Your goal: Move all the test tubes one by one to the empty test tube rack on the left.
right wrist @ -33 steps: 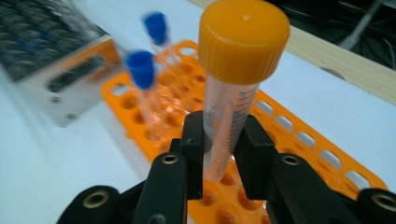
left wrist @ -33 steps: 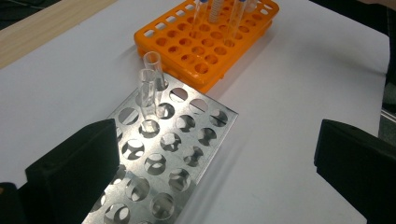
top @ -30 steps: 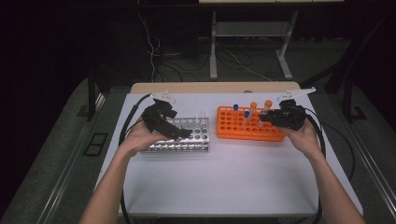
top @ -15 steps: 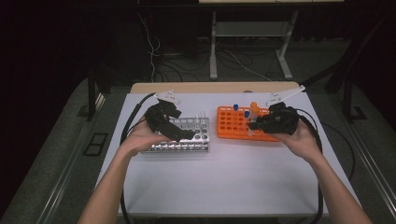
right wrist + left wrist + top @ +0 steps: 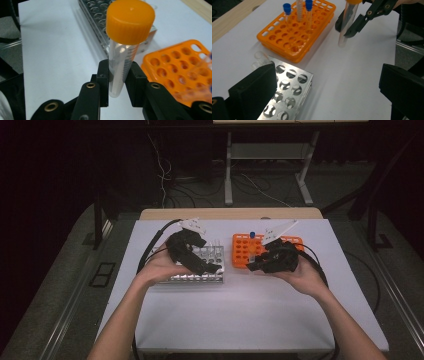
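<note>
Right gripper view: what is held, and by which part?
An orange-capped tube, clamped on its clear body below the cap by the right hand-held gripper.

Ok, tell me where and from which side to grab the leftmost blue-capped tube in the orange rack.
Probably grip the blue-capped tube on its clear wall just under the cap, coming from above. It stands upright in the orange rack, so only the top part is exposed, and straight up lifts it free of its hole.

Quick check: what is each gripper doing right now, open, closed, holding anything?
Left gripper: jaws open, nothing between them, above the metal rack.
Right gripper: jaws closed on an orange-capped tube, held clear of the orange rack.
</note>
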`<state>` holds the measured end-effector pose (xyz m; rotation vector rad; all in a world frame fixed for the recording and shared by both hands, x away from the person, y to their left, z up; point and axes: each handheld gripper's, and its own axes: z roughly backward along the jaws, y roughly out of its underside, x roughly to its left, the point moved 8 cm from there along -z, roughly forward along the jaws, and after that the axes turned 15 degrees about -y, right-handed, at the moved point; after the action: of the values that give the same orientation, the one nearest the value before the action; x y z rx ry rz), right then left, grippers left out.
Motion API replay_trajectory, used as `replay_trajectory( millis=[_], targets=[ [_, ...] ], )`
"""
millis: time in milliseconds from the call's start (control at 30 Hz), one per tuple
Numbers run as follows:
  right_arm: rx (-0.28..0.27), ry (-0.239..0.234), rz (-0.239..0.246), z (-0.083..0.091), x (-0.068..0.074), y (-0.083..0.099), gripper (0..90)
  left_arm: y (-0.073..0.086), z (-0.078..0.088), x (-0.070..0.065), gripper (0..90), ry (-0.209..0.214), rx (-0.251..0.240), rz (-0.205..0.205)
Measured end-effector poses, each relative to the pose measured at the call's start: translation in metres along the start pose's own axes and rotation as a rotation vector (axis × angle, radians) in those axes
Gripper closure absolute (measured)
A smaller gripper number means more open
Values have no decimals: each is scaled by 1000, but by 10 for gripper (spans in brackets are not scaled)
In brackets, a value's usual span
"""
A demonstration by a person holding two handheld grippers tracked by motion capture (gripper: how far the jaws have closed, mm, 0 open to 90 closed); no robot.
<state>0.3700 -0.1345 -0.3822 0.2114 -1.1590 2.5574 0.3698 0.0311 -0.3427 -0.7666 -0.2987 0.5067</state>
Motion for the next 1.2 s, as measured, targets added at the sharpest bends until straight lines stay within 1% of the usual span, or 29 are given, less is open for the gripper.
replay_trajectory(
  millis=[167, 200, 300, 333, 467, 500, 600, 667, 733, 900, 1000, 1033, 1067, 1133, 1200],
  targets=[
    [18, -32, 29, -13, 10, -6, 737, -6, -3, -6, 47, 25, -1, -18],
    [23, -39, 36, -16, 12, -7, 737, -7, -3, -8, 61, 32, -3, -29],
    [28, -54, 50, -23, 17, -10, 737, -10, -3, -13, 136, 54, -11, -47],
    [29, -56, 53, -26, 19, -11, 737, -10, -4, -14, 145, 64, -8, -52],
    [36, -74, 71, -36, 25, -14, 737, -11, -5, -17, 237, 83, -5, -68],
    [37, -78, 80, -39, 27, -15, 737, -11, -5, -18, 264, 88, -8, -67],
    [36, -91, 86, -47, 32, -19, 736, -11, -5, -20, 346, 98, -5, -74],
    [32, -98, 92, -51, 34, -21, 736, -10, -5, -23, 460, 111, -1, -93],
    [34, -106, 99, -56, 36, -23, 736, -9, -5, -25, 538, 124, 3, -105],
    [31, -116, 105, -65, 40, -27, 735, -6, -5, -28, 676, 140, 20, -129],
    [30, -124, 105, -67, 41, -27, 730, -4, -4, -27, 684, 144, 27, -133],
    [30, -126, 103, -67, 41, -27, 708, -4, -3, -26, 685, 138, 29, -135],
    [31, -125, 98, -67, 40, -27, 658, -3, -2, -24, 685, 132, 29, -135],
    [33, -116, 84, -65, 38, -26, 610, -3, 0, -19, 685, 120, 23, -119],
    [36, -104, 76, -61, 35, -24, 566, -3, 3, -12, 686, 98, 19, -112]
  ],
)
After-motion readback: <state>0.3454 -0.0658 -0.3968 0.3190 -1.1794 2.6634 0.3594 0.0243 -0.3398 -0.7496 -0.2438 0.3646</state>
